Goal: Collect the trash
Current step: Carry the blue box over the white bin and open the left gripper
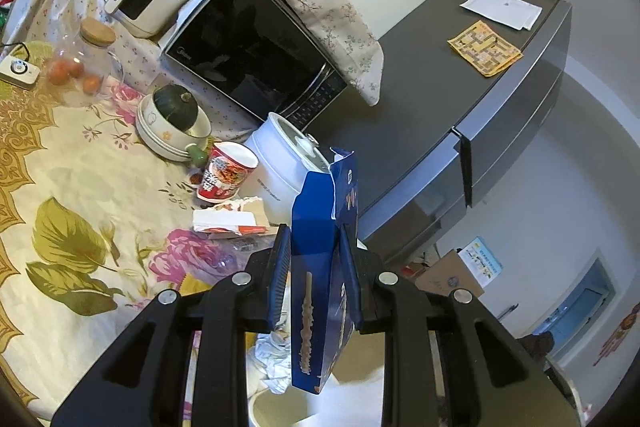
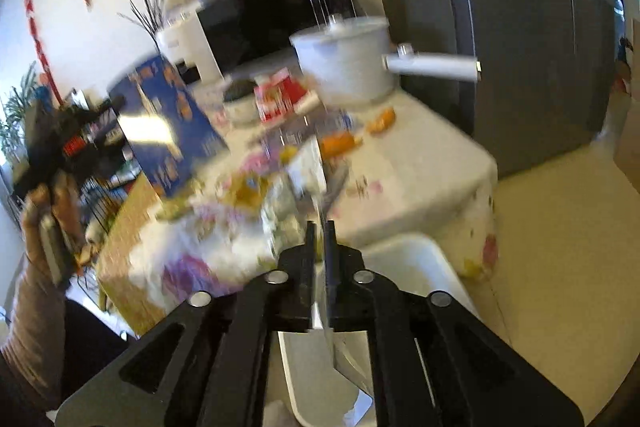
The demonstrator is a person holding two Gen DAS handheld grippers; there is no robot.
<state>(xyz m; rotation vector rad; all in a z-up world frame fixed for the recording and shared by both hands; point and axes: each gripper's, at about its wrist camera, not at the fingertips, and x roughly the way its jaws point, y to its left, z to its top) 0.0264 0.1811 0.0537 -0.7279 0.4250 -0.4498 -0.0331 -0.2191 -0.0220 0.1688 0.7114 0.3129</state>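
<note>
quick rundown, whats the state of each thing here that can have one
left gripper: shut on the blue box
blue box: upright in the jaws, top torn open
right gripper: jaws narrowly apart, a thin clear wrapper between them, grip unclear in the blur
red noodle cup: standing on the table, open top
white pot: lid on
microwave: door shut, cloth draped over it
glass jar: lid on

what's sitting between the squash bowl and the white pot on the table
A red instant noodle cup stands between the squash bowl and the white pot, clearest in the left wrist view.
</note>
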